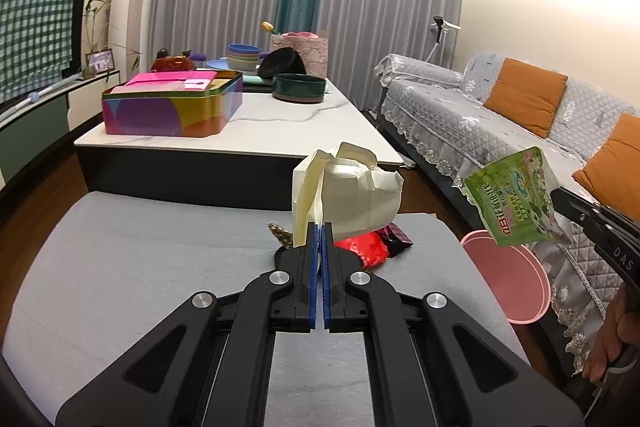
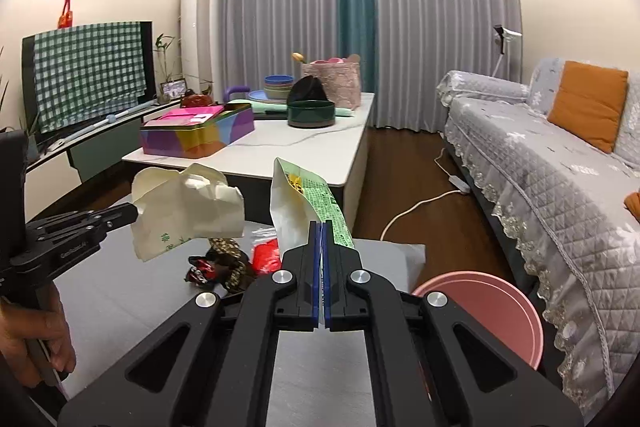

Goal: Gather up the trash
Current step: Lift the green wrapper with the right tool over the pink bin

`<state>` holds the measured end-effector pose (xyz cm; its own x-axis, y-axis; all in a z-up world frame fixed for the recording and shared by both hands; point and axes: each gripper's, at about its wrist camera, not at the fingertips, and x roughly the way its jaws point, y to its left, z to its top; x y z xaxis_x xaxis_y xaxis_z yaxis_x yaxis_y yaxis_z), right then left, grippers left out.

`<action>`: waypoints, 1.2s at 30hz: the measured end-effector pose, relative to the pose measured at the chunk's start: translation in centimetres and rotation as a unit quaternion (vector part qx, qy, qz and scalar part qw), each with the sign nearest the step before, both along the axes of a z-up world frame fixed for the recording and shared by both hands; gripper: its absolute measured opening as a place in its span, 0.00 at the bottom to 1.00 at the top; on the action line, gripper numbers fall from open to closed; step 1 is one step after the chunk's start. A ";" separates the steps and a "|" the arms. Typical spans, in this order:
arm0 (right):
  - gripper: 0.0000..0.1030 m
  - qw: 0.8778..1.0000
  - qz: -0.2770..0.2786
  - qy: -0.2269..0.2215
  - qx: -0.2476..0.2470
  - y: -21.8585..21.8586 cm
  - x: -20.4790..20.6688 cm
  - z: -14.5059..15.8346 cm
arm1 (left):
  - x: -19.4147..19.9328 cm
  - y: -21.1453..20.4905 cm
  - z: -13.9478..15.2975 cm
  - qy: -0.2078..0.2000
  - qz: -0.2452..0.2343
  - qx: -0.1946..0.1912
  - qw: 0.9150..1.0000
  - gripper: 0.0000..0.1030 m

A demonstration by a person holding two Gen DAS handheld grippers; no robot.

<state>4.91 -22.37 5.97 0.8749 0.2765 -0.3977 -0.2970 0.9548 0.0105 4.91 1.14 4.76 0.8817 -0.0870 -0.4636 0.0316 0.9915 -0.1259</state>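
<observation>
My left gripper (image 1: 321, 227) is shut on a crumpled cream paper carton (image 1: 348, 191) and holds it above the grey table (image 1: 140, 259); the carton also shows in the right wrist view (image 2: 188, 207). My right gripper (image 2: 322, 227) is shut on a green and white snack bag (image 2: 308, 207), held in the air left of the pink bin (image 2: 512, 315). In the left wrist view the bag (image 1: 512, 199) hangs above the bin (image 1: 516, 279). A red wrapper (image 2: 266, 257), a dark red wrapper (image 2: 200, 273) and a brown patterned wrapper (image 2: 230, 259) lie on the table.
A white marble coffee table (image 2: 304, 147) stands beyond with a colourful tin box (image 2: 196, 133), bowls and a dark green pot (image 2: 311, 113). A grey sofa (image 2: 540, 167) with orange cushions runs along the right. A power strip and cable (image 2: 460, 185) lie on the floor.
</observation>
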 end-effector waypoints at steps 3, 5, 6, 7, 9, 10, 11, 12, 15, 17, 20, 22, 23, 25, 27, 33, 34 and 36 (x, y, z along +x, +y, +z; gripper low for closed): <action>0.01 1.000 -0.010 -0.003 0.006 -1.1 -0.1 0.1 | -0.1 -0.8 0.1 -0.001 -0.006 0.003 1.000 0.02; 0.01 1.000 -0.016 -0.006 0.008 -1.8 -0.2 0.3 | 0.1 -1.2 0.1 -0.001 -0.010 0.003 1.000 0.02; 0.01 1.000 -0.018 -0.007 0.009 -2.1 -0.3 0.4 | 0.1 -1.4 0.1 -0.001 -0.011 0.003 1.000 0.02; 0.01 1.000 -0.021 -0.007 0.010 -2.6 -0.3 0.4 | 0.2 -1.7 0.1 -0.001 -0.013 0.003 1.000 0.02; 0.01 1.000 -0.025 -0.007 0.014 -3.4 -0.2 0.5 | 0.4 -2.2 0.1 -0.001 -0.016 0.004 1.000 0.02; 0.01 0.999 -0.027 -0.008 0.015 -3.6 -0.2 0.5 | 0.5 -2.5 0.1 -0.002 -0.018 0.004 1.000 0.02; 0.01 0.999 -0.031 -0.008 0.015 -3.9 -0.2 0.5 | 0.5 -2.7 0.1 -0.003 -0.020 0.005 1.000 0.02; 0.01 0.999 -0.034 -0.008 0.015 -4.1 -0.2 0.5 | 0.6 -2.9 0.1 -0.003 -0.022 0.005 1.000 0.02; 0.01 0.999 -0.044 -0.009 0.013 -4.9 -0.1 0.4 | 0.7 -3.7 0.1 -0.004 -0.030 0.007 1.000 0.02; 0.01 0.999 -0.050 -0.010 0.010 -5.4 -0.1 0.4 | 0.8 -4.1 0.1 -0.004 -0.034 0.006 0.999 0.02; 0.01 0.998 -0.060 -0.009 0.009 -6.2 0.0 0.2 | 1.0 -4.4 0.0 -0.003 -0.039 0.003 0.999 0.02; 0.01 0.998 -0.067 -0.005 0.011 -6.9 0.2 0.1 | 1.1 -4.8 -0.1 -0.003 -0.042 0.003 0.999 0.02; 0.01 0.998 -0.069 -0.004 0.012 -7.1 0.2 0.0 | 1.2 -5.0 -0.1 -0.002 -0.044 0.003 0.999 0.02; 0.01 0.997 -0.076 -0.004 0.014 -7.7 0.4 -0.1 | 1.4 -5.6 0.0 -0.002 -0.049 0.002 0.999 0.02; 0.01 0.996 -0.082 -0.005 0.017 -8.4 0.5 0.0 | 1.5 -6.0 -0.1 -0.002 -0.053 0.003 0.999 0.02; 0.01 0.994 -0.103 -0.009 0.024 -10.2 0.6 0.3 | 2.0 -7.4 -0.4 0.001 -0.068 0.004 0.998 0.02; 0.01 0.994 -0.109 -0.010 0.026 -10.7 0.7 0.4 | 2.1 -7.6 -0.4 0.001 -0.070 0.004 0.998 0.02; 0.01 0.993 -0.115 -0.010 0.030 -11.4 0.7 0.4 | 2.2 -7.9 -0.4 0.003 -0.074 0.004 0.997 0.02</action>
